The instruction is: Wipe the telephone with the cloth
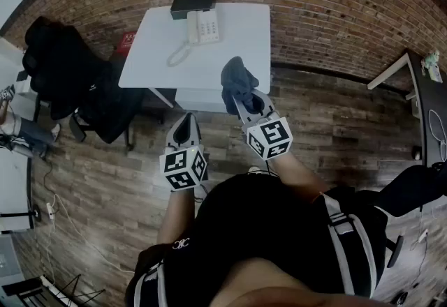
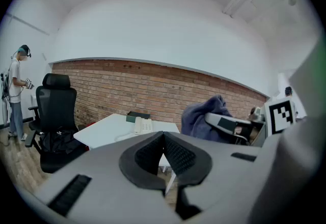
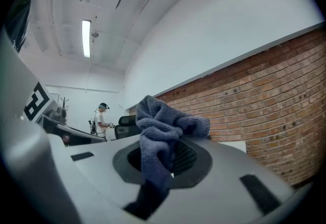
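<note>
A white telephone with a coiled cord sits at the far side of a white table; it also shows small in the left gripper view as the telephone. My right gripper is shut on a dark blue cloth, held in the air before the table's near edge; the cloth hangs bunched between the jaws. My left gripper is shut with nothing in it, lower and to the left, over the floor. In the left gripper view the cloth appears at right.
A dark box lies behind the telephone by the brick wall. A black office chair with dark things on it stands left of the table. Another person stands far off at left. Wooden floor lies below.
</note>
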`<action>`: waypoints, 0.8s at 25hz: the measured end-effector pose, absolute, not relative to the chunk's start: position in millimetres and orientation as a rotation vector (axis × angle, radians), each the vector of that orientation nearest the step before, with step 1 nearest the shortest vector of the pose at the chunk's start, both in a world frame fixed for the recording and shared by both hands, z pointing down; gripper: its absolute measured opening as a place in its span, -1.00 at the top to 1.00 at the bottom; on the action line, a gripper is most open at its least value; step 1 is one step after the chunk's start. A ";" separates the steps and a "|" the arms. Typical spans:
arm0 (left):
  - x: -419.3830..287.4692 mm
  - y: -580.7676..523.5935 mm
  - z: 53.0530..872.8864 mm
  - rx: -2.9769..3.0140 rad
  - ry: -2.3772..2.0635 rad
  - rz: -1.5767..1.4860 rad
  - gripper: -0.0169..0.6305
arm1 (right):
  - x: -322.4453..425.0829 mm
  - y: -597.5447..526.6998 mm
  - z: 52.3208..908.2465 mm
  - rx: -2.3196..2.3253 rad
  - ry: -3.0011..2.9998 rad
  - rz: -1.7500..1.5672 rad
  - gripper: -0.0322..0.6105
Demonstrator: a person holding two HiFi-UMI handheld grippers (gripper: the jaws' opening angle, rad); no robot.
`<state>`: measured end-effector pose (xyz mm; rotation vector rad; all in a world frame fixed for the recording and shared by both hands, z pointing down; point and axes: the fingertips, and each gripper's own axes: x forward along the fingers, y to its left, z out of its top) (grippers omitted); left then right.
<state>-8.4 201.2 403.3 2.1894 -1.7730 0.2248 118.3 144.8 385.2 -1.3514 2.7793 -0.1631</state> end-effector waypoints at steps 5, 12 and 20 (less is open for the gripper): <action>0.0 194.3 400.1 2.194 -1.777 0.236 0.95 | 122.9 137.9 386.2 -1.346 2.793 -0.162 0.80; 21.3 187.7 398.7 2.174 -1.790 0.228 0.95 | 139.0 127.8 383.6 -1.293 2.777 -0.193 0.80; 58.5 177.8 404.9 2.132 -1.810 0.191 0.95 | 175.9 112.4 383.9 -1.254 2.776 -0.193 0.80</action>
